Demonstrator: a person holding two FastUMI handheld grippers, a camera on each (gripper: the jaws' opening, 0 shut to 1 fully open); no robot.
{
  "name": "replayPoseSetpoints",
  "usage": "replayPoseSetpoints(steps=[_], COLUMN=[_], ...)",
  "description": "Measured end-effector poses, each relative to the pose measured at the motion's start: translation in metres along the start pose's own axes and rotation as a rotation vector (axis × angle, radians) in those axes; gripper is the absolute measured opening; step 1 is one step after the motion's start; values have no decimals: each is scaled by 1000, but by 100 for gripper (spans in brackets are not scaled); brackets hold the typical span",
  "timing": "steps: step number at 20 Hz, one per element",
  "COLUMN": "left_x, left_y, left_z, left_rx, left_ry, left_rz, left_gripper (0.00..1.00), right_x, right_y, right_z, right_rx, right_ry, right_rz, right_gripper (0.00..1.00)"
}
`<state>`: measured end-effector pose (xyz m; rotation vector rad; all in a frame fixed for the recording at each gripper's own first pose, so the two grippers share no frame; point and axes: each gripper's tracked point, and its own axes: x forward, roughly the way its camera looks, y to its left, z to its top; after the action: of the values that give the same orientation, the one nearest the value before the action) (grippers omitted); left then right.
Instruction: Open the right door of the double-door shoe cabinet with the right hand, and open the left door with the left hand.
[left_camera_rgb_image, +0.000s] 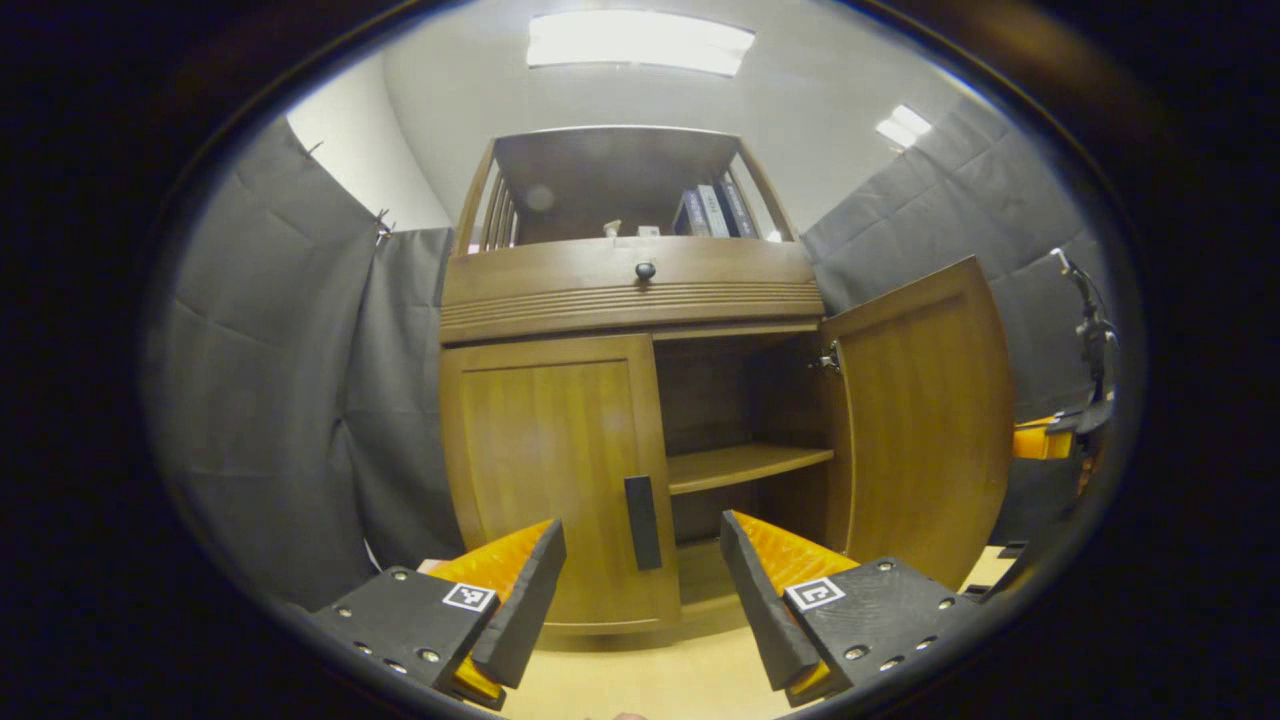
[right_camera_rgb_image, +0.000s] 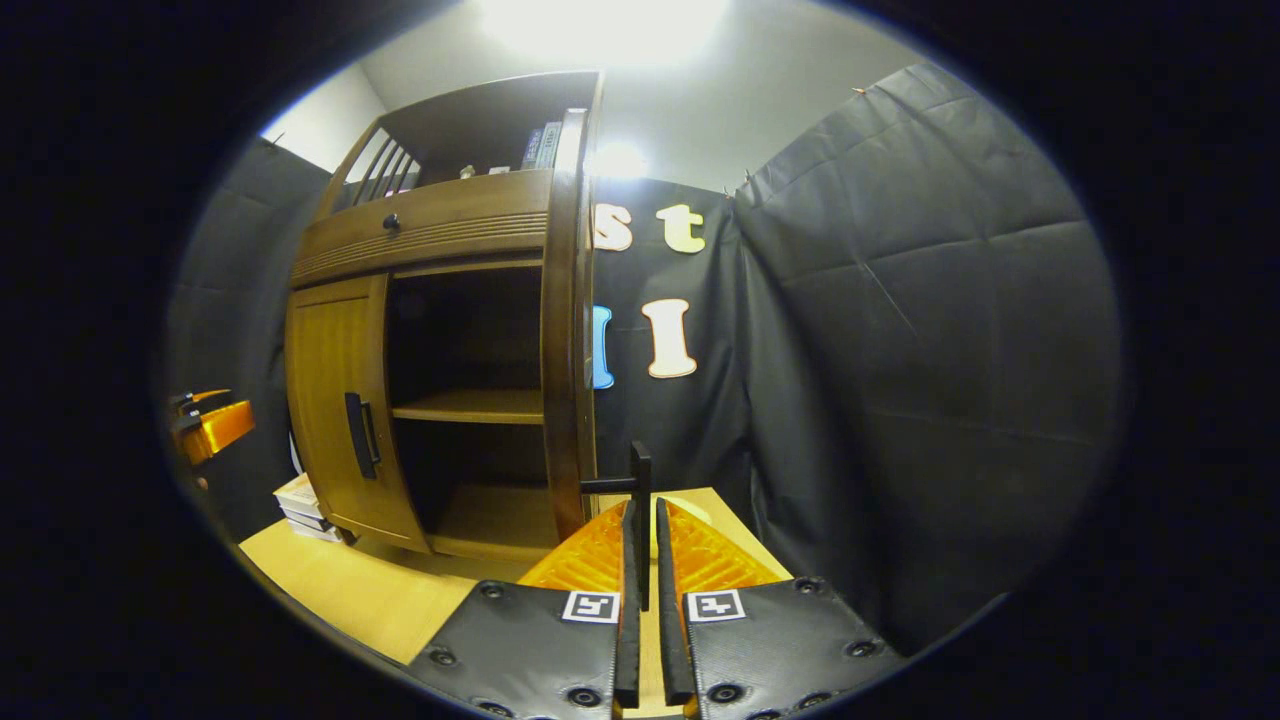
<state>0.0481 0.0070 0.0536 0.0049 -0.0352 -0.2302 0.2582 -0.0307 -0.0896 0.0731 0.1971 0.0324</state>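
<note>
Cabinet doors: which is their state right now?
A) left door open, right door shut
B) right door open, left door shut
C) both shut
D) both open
B: in the left gripper view the right door stands swung out, baring the shelf, while the left door sits flush and shut with its handle ahead of the open left gripper. The right gripper is shut on the right door's handle.

We see bright ceiling panels (left_camera_rgb_image: 640, 42) at the top of both views; in the right gripper view the light blooms into glare. The cabinet's open interior (right_camera_rgb_image: 465, 330) sits in deep shadow, perhaps hiding detail. Fisheye bending curves the edges; focus looks sharp.
</note>
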Motion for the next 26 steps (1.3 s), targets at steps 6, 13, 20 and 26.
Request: replayPoseSetpoints(steps=[6, 13, 20, 26], left_x=[13, 23, 30, 30], left_y=[-4, -2, 1, -3], left_z=[-3, -20, -35, -42], left_rx=[-16, -27, -74, -51], left_ry=[14, 75, 126, 177], left_rz=[-7, 21, 52, 2], left_gripper=[90, 90, 89, 91], right_x=[-24, -35, -36, -33], right_y=[-10, -31, -44, -36], right_z=[12, 1, -7, -8], right_rx=[-16, 21, 8, -11], right_ry=[-56, -42, -7, 13], right_rz=[-15, -74, -128, -138], right_gripper=[38, 93, 93, 98])
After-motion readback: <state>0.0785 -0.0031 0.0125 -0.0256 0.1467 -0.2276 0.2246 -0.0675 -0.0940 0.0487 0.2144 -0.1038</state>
